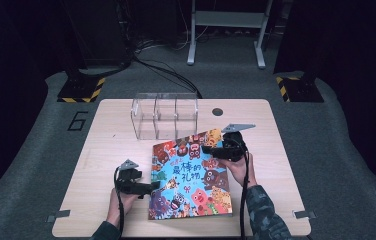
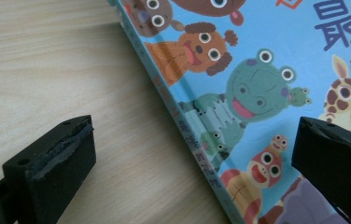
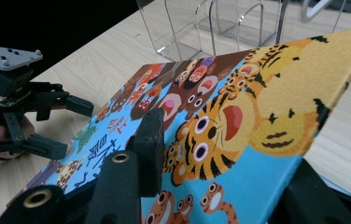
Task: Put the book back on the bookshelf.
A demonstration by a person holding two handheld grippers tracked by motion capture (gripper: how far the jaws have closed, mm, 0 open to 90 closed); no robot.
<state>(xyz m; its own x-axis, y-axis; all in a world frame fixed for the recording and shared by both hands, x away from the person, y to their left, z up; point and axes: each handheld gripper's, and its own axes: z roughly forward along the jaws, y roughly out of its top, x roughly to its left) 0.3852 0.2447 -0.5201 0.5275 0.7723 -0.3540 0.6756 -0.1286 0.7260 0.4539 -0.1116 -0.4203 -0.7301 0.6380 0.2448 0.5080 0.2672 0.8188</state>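
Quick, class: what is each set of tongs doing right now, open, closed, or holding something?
Left tongs: open, straddling the spine edge of the picture book.
Right tongs: closed on the picture book's far edge, tilting it up off the table.

Your high view looks from above your side of the desk (image 1: 106, 150), facing forward and down, far enough to take in the whole top and the floor behind it. Your left gripper view sits very close to the desk, looking down along its two black jaws at the left edge of the picture book (image 2: 257, 93). Your right gripper view looks low across the same book (image 3: 239, 116) toward the clear organizer (image 3: 220, 23), and it also catches the left gripper (image 3: 71, 126). All three views share the book cover.
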